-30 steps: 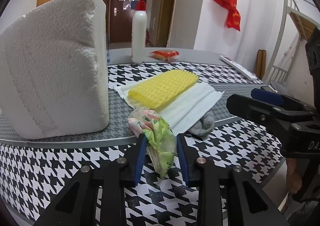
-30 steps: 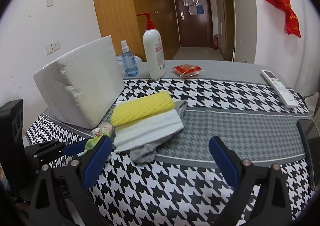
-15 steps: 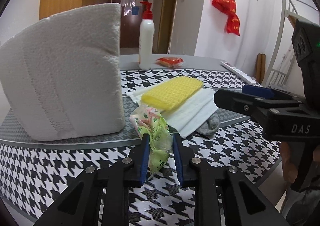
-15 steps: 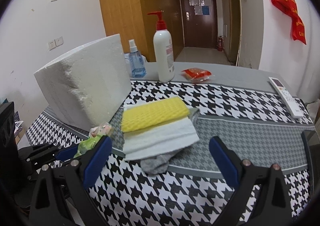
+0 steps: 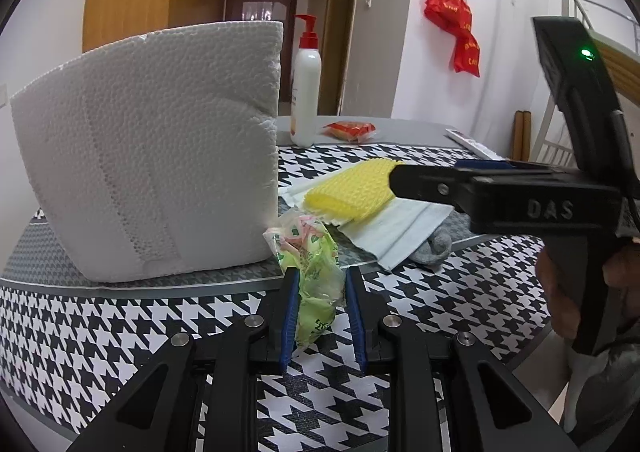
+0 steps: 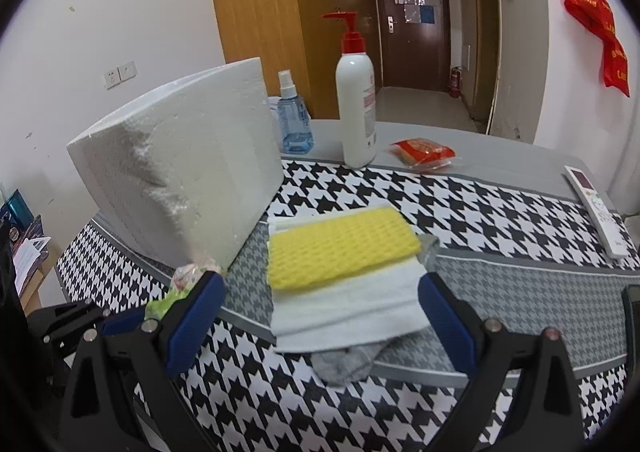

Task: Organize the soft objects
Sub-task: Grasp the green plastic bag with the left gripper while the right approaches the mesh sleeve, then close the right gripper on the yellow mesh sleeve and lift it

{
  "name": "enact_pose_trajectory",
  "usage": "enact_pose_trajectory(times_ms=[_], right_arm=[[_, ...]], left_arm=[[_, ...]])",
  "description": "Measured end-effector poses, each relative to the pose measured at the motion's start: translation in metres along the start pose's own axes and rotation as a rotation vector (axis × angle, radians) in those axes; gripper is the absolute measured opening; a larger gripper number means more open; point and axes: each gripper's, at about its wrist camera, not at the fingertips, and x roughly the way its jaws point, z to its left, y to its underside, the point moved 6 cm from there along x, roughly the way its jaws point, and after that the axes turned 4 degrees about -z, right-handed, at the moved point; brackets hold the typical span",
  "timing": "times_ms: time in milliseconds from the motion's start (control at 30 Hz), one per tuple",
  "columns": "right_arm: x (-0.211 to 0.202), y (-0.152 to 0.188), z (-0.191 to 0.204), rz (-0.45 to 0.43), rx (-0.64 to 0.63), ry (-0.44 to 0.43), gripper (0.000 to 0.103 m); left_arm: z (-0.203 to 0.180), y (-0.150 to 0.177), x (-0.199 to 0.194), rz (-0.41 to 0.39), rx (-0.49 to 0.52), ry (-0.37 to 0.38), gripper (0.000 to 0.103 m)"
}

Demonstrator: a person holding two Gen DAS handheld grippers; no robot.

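Note:
My left gripper [image 5: 320, 284] is shut on a green and pink plastic tissue packet [image 5: 310, 264], held just above the houndstooth tablecloth beside the white foam block [image 5: 160, 147]. A stack of a yellow waffle cloth [image 6: 340, 248], a white towel [image 6: 352, 308] and a grey sock [image 6: 348, 364] lies on the table. My right gripper [image 6: 320, 292] is open, its fingers on either side of that stack and just above it. The packet also shows in the right wrist view [image 6: 176, 288], with the left gripper [image 6: 120, 322] at lower left.
A white pump bottle [image 6: 356, 107], a blue spray bottle [image 6: 294, 115] and a red snack packet [image 6: 422, 149] stand at the back. A remote control [image 6: 598, 207] lies at the right. The table's front edge is close below both grippers.
My left gripper has closed on the tissue packet and lifted it slightly. My right gripper has moved forward and left until its open fingers straddle the cloth stack.

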Motion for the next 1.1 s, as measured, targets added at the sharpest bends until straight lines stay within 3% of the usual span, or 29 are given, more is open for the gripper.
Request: enact_pose_trajectory(times_ms=[300,467,533,867,1100], right_arm=[[0.022,-0.006,0.008,0.044,0.006,-0.034,0.099],[0.036,-0.005,0.005,0.086,0.020,-0.024,0.090],[0.040,-0.004,0.004,0.102,0.017,-0.015,0.080],[0.059,0.004,0.002,0.170,-0.016,0.028,0.078],[0.069,0.011,-0.001,0.207,-0.026,0.059,0.055]], left_arm=[[0.004,0.010,-0.008,0.009,0.004,0.033,0.025],[0.007,0.014,-0.010,0.010,-0.004,0.053,0.025],[0.010,0.016,-0.011,0.010,-0.003,0.056,0.025],[0.015,0.012,-0.003,0.037,0.002,0.067,0.025],[0.013,0.011,0.005,0.044,0.004,0.077,0.025]])
